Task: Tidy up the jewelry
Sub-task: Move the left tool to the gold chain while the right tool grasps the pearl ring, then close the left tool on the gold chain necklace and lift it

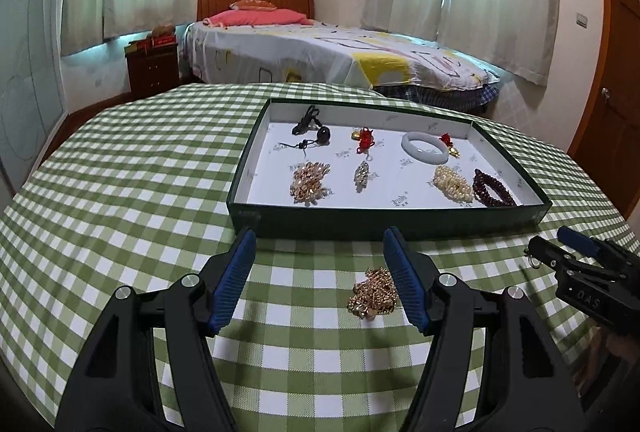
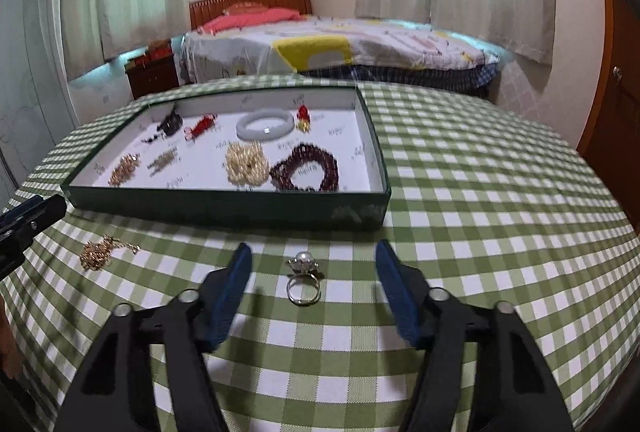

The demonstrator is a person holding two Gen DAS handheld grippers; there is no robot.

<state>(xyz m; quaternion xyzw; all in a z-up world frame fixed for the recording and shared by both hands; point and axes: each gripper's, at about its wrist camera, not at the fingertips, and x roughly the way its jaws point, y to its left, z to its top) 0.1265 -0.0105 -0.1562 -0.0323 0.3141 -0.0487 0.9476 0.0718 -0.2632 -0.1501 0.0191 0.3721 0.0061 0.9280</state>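
My right claw (image 2: pixel 314 306) stands wide with the pearl ring (image 2: pixel 303 282) lying between its fingers untouched, while the gold chain (image 1: pixel 374 294) hugs my open left claw's (image 1: pixel 320 280) right finger

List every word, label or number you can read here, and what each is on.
"DAS": embossed on the right gripper body, seen from the left wrist view.
Repeated small printed marks on the white tray lining: too small to read.
Wall plates by the door: no readable text.

Green-white checked tablecloth (image 1: pixel 120 192); dark green tray (image 1: pixel 392 220); gold chain (image 1: pixel 372 296).
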